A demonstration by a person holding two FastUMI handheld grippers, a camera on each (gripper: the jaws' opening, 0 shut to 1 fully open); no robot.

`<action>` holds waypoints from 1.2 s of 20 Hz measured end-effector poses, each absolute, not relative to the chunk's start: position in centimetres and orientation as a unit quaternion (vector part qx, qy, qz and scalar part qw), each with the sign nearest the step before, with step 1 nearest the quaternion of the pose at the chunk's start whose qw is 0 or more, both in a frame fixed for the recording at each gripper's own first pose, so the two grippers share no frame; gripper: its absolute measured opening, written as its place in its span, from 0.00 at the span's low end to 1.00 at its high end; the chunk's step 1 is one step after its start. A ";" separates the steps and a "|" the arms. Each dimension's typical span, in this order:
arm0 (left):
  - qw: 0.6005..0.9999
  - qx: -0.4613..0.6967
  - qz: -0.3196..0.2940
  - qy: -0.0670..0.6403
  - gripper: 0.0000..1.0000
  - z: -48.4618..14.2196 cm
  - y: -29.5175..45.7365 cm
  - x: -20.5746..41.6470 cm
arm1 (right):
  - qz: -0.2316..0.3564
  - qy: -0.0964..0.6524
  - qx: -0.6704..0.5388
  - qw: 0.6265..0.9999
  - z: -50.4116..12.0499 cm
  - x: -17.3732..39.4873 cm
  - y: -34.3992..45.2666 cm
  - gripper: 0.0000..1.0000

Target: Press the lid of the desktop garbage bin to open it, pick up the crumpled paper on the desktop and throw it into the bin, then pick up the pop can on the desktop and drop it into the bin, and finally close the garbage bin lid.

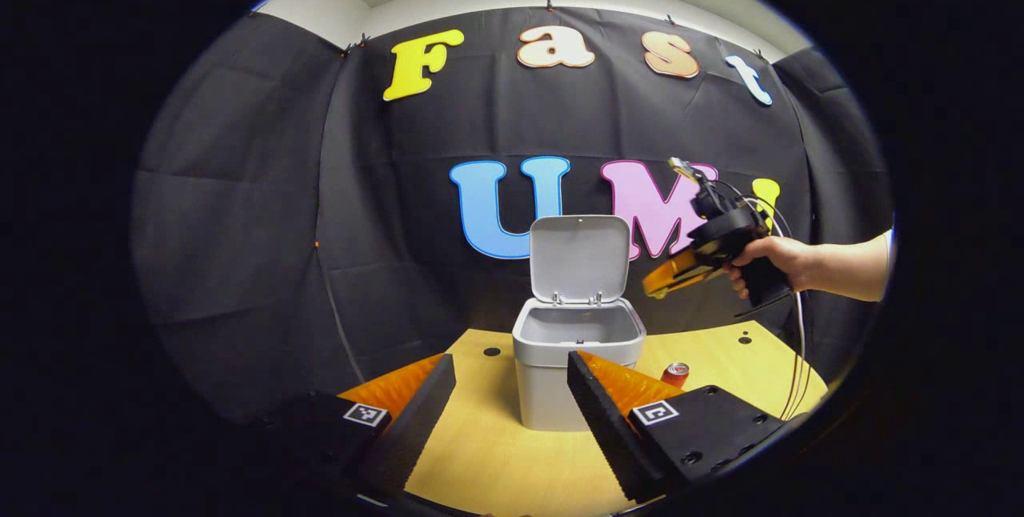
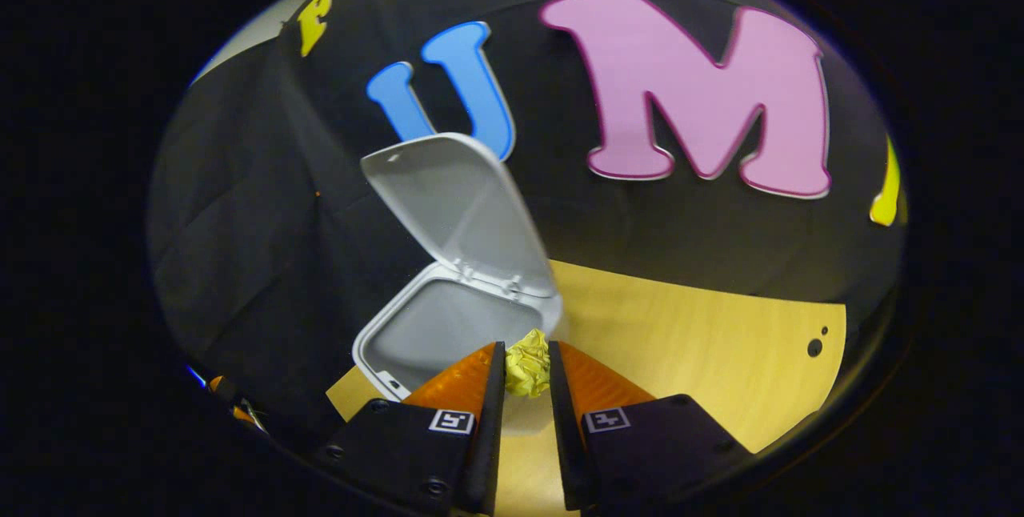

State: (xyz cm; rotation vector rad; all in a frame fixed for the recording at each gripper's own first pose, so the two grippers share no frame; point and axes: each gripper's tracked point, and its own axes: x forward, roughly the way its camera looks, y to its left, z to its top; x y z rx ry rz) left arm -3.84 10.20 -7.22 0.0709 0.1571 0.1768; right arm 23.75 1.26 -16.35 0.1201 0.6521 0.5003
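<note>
The grey desktop bin [image 1: 552, 389] stands on the wooden table with its lid [image 1: 579, 257] raised upright. My left gripper [image 1: 512, 393] is open, low in front of the bin with nothing between its fingers. A red pop can [image 1: 675, 374] stands just right of the bin. To the bin's upper right, a hand holds my right gripper [image 1: 660, 285] in the air. In the right gripper view that gripper [image 2: 526, 369] is shut on a yellow crumpled paper [image 2: 528, 362], just over the right rim of the open bin [image 2: 448, 333], whose lid [image 2: 460, 209] leans back.
The yellow wooden table [image 1: 496, 461] has small dark holes [image 1: 491, 351] near its back edge. Black cloth walls close in behind and on both sides. A cable [image 1: 796, 357] hangs from the right gripper down to the table's right side.
</note>
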 end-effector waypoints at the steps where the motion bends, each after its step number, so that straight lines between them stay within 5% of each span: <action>1: 0.993 0.037 0.087 0.076 0.95 -7.0 10.1 -4.0 | 0.255 0.326 0.052 0.909 -17.3 24.0 1.5 0.35; 5: 0.992 0.042 0.095 0.073 0.95 -6.9 10.4 -4.7 | 0.263 0.348 -0.022 0.900 -17.8 24.1 0.3 0.35; 6: 0.992 0.038 0.097 0.074 0.95 -7.0 10.3 -5.1 | 0.265 0.358 -0.038 0.894 -18.7 23.9 0.4 0.19; 7: 0.992 0.033 0.098 0.075 0.95 -7.3 10.2 -5.4 | 0.273 0.365 -0.049 0.889 -19.1 23.6 1.0 0.38; 8: 0.992 0.028 0.100 0.078 0.95 -7.5 10.0 -5.7 | 0.283 0.364 -0.059 0.886 -18.8 23.3 1.1 0.27; 9: 0.992 0.021 0.095 0.081 0.95 -7.9 9.7 -5.7 | 0.289 0.357 -0.070 0.886 -19.2 23.4 1.2 0.63; 13: 0.994 -0.019 0.064 0.087 0.95 -8.9 6.9 -5.2 | 0.297 0.324 -0.086 0.894 -18.2 23.5 1.4 0.97; 24: 0.994 -0.012 -0.032 0.107 0.95 -12.6 -2.4 1.4 | 0.239 0.253 -0.027 0.937 -9.8 21.5 -7.8 0.97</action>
